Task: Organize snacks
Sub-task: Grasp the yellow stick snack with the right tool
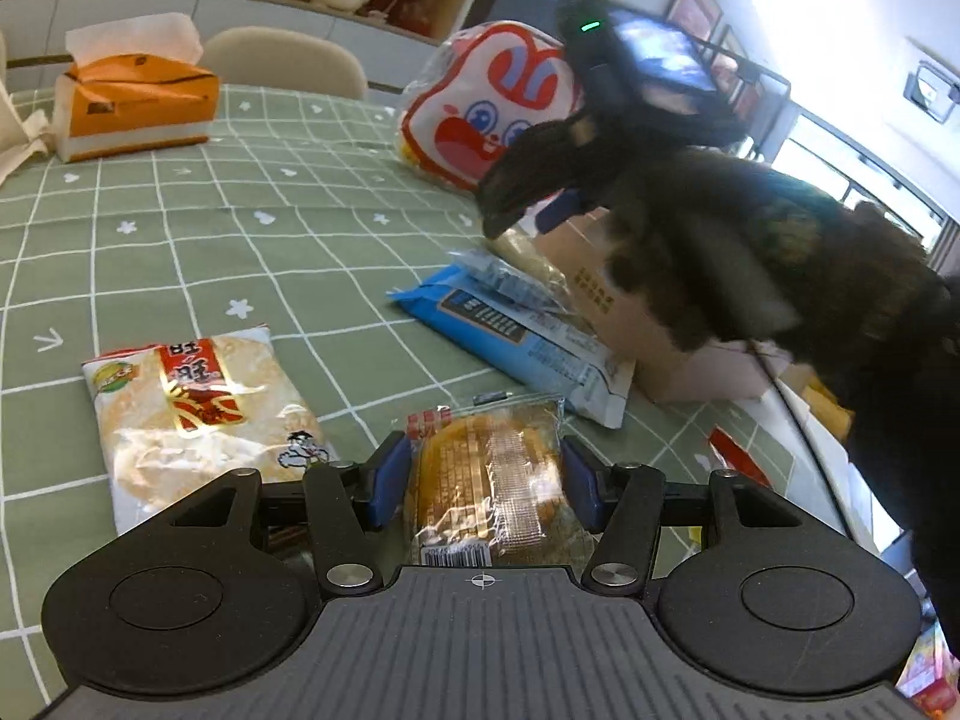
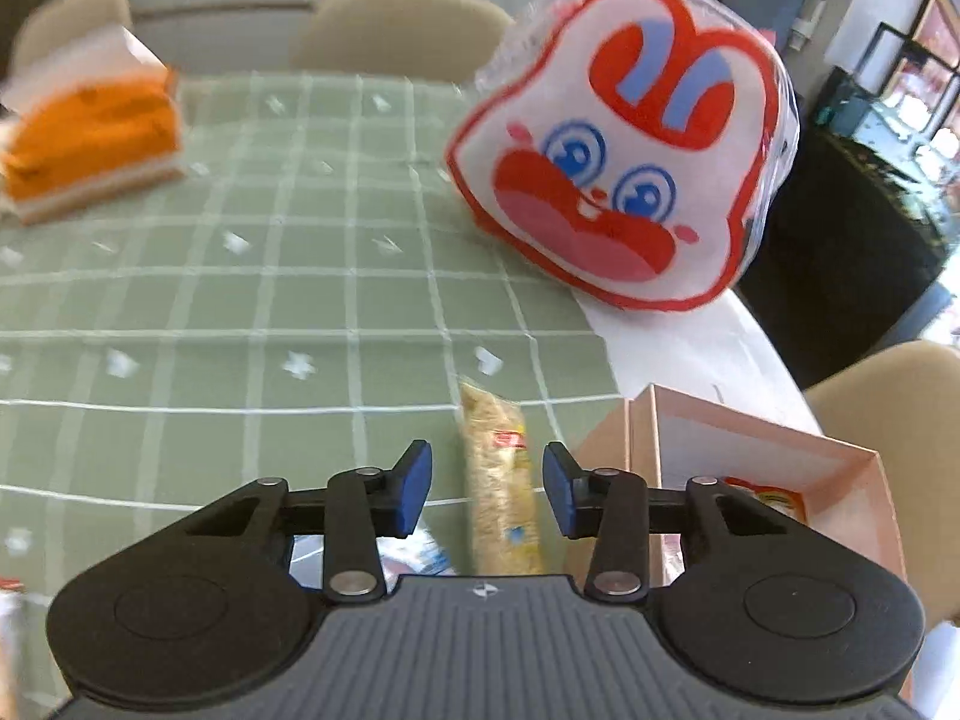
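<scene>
My left gripper [image 1: 486, 483] is shut on a clear-wrapped brown bread packet [image 1: 489, 480], its blue pads [image 1: 393, 480] pressing both sides. Left of it on the green checked tablecloth [image 1: 240, 192] lies a rice cracker packet [image 1: 198, 420], and to the right a blue snack packet [image 1: 516, 336]. My right gripper [image 2: 487, 493] is open and straddles a narrow yellow snack packet [image 2: 498, 498], with a gap on each side. In the left wrist view the right gripper [image 1: 528, 216] is blurred and points down at that yellow packet [image 1: 522, 249], beside a pink cardboard box [image 1: 600, 294].
A big rabbit-face bag [image 2: 624, 156] stands at the table's far right. An orange tissue box [image 2: 90, 144] sits at the far left. The open pink box [image 2: 750, 438] holds a snack. Beige chairs [image 2: 402, 24] ring the table. A person's dark sleeve [image 1: 750, 240] fills the right.
</scene>
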`<state>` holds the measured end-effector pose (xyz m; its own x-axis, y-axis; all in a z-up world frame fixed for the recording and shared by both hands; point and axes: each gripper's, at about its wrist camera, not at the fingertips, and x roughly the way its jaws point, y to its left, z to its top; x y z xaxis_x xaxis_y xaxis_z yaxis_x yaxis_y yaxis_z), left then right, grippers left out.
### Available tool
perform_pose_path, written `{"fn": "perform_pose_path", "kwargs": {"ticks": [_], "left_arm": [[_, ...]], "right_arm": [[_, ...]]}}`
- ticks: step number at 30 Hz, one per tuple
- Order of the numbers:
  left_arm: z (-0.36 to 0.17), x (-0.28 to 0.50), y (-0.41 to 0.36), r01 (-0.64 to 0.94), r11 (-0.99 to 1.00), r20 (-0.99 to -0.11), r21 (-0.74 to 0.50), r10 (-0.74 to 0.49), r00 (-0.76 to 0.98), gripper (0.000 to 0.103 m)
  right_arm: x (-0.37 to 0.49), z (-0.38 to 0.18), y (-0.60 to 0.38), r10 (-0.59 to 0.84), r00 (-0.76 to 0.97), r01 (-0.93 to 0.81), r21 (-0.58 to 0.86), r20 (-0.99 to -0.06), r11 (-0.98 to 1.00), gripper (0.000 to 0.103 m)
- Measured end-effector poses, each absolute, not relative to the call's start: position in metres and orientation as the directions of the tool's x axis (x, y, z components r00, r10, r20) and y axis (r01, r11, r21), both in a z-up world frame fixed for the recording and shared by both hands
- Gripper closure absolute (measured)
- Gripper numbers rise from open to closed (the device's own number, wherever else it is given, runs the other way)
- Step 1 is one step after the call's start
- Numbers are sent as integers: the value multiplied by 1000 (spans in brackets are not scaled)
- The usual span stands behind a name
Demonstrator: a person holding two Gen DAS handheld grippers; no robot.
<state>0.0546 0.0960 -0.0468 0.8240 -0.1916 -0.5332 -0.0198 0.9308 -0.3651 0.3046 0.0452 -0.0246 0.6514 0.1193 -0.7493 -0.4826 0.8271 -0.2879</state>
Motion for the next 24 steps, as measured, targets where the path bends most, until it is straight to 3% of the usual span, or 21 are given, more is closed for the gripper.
{"fn": "perform_pose_path", "kwargs": {"ticks": [4, 9, 24], "left_arm": [[-49, 53, 99, -22, 921, -524, -390, -203, 827, 43], [-50, 53, 101, -21, 914, -521, -405, -212, 827, 43], [-52, 53, 103, -26, 904, -520, -427, -222, 825, 43]], "right_arm": [[313, -38, 47, 80, 634, -474, -305, -769, 826, 74], [295, -39, 39, 103, 631, -541, -341, -769, 769, 78], [150, 16, -51, 464, 443, -726, -4, -767, 687, 78]]}}
